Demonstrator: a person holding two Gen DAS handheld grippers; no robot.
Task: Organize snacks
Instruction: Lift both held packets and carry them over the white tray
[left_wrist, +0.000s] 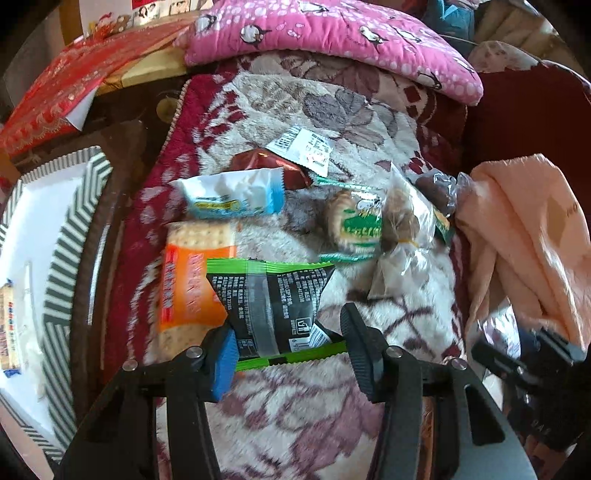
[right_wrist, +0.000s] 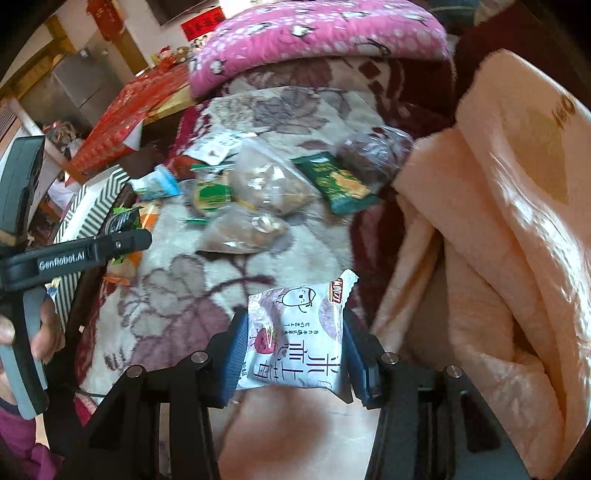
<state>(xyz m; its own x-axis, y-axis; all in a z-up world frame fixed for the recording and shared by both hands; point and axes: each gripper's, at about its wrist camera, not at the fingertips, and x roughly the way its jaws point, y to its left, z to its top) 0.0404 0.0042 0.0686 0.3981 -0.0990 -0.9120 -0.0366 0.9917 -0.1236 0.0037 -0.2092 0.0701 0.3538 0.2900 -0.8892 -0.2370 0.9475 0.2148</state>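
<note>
Left claw: pinching the black pack across its near end, one pad on each side; the pack's green edges stick out past both fingers
Right claw: pinching the white pack by its two sides, the pack upright between the blue pads
Below both claws: a plush floral blanket in cream and maroon
Just past the left claw: an orange cracker pack, partly under the black pack's far-left corner
Beyond that: a white-and-blue pack to the left, a green-and-white biscuit pack to the right, a clear bag beside it
Farther still: a brown wrapper and a white wrapper touching it
Left of the left claw: a striped box, white inside, one long snack lying in it
Right of the right claw: a peach bag, bunched up
Ahead of the right claw: two clear bags, a dark green pack, a dark cake
Farthest: a pink cushion
</note>
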